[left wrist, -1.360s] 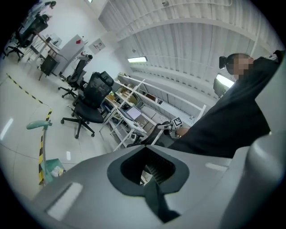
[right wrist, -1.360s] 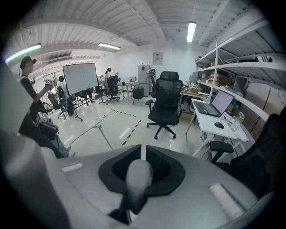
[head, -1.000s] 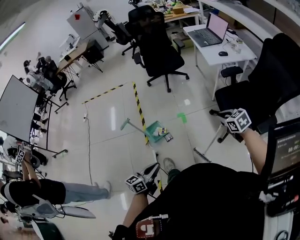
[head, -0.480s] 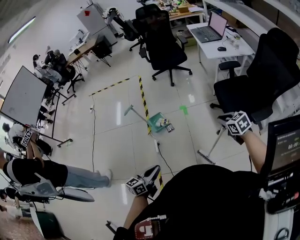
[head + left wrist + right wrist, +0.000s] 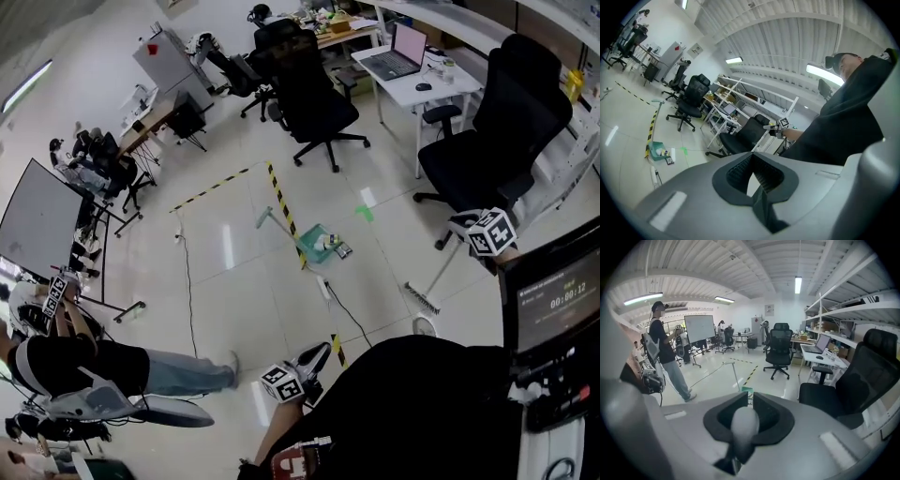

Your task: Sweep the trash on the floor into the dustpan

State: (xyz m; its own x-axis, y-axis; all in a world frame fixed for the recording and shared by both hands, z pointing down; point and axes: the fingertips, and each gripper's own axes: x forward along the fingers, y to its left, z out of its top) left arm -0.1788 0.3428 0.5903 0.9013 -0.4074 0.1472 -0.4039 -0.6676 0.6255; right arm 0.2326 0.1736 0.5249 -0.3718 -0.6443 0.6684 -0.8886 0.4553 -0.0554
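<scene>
As the person has backed off over the last 1 second, the broom (image 5: 424, 298) came along, and its head now lies well apart from the green dustpan (image 5: 312, 242) by the striped tape. The right gripper (image 5: 458, 223) stays clamped on the broom's stick. The left gripper (image 5: 322, 353) seems closed on nothing. Sweeping looks paused.

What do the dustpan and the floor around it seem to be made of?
Dustpan: probably moulded plastic, judging by its even teal colour and dull surface; it is too small to be sure. Floor: pale polished tile or a similar hard glazed covering, since thin joint lines form a grid and bright streaks reflect in it.
</scene>
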